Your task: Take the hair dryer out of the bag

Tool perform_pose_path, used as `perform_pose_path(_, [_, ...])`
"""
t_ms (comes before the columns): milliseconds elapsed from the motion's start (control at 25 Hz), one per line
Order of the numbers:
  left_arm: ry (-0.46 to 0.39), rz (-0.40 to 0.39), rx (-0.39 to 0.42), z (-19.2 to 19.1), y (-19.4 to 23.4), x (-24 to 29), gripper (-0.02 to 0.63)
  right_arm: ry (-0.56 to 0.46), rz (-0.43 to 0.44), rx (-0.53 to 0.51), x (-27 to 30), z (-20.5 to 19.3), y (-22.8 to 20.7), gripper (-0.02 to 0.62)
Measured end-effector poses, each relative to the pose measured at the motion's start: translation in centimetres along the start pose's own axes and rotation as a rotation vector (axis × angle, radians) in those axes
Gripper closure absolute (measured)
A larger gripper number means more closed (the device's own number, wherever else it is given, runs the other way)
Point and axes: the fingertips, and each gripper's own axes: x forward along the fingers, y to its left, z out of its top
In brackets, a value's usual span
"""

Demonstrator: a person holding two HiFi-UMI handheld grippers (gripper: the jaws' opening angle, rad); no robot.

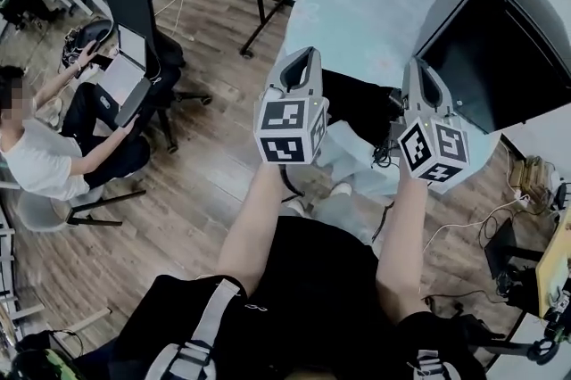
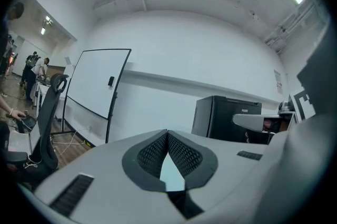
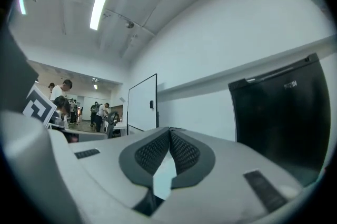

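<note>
The left gripper (image 1: 302, 57) and the right gripper (image 1: 426, 68) stand mid-frame, each with jaws fully together, holding nothing; between the 2, a dark bag (image 1: 361, 106) lies on the round worktop (image 1: 357, 21); the hair dryer I cannot make out.

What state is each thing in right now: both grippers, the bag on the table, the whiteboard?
left gripper: shut, nothing between the jaws, pointing level.
right gripper: shut, empty, pointing level.
black bag: lying on the round table, partly hidden by the grippers; open or closed cannot be told.
hair dryer: cannot be made out in any view.
whiteboard: standing upright, blank.
</note>
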Motion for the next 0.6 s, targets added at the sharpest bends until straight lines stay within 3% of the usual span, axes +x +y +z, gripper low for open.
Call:
perform_pose_path(160, [-0.102, -0.049, 0.023, 4.2, -2.4, -0.1, 0.595, -0.092, 0.056, -0.043, -0.2, 4.3, 1.4, 0.592])
perform_pose_path(320, [-0.195, -0.103, 0.078, 7.4, -5.5, -1.0, 0.595, -0.097, 0.079, -0.058, -0.9, 5.4, 2.9, 0.594])
perform_pose_path(440, [-0.223, -0.122, 0.126, 7.9, -6.7, -1.6, 0.595, -0.072, 0.099, -0.042, -1.1, 5.0, 4.2, 0.594])
perform_pose_path(600, [-0.214, -0.135, 0.120, 7.5, -7.0, -1.9, 0.595, -0.033, 0.138, -0.063, -1.1, 4.5, 5.7, 0.594])
